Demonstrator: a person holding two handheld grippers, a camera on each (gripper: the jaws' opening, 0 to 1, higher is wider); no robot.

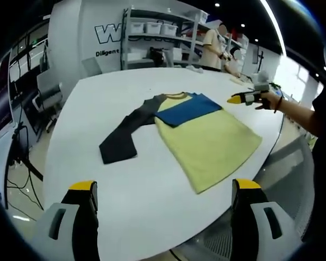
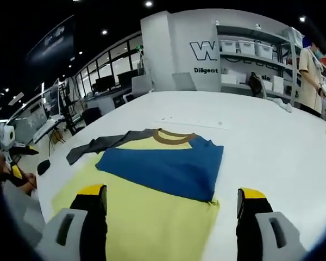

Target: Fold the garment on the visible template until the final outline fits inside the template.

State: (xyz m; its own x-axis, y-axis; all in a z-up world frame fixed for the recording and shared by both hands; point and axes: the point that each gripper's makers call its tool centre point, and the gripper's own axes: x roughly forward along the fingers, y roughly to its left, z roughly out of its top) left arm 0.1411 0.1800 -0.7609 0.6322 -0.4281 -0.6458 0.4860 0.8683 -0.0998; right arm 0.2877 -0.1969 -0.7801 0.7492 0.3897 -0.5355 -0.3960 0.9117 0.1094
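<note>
While the garment point(image 1: 206, 138) lay on the white table point(image 1: 98, 109) — blue sleeve point(image 2: 165, 166) folded across — both grippers point(image 1: 165, 201) point(image 2: 171, 209) hovered, fingers apart, empty.

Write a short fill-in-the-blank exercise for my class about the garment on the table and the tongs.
1. The sleeve folded across the yellow shirt is ____.
2. The sleeve lying flat on the white table is dark ____.
3. The shirt's collar is ____.
4. The left tongs and right tongs hold ____.

Missing words: blue; grey; brown; nothing
</note>
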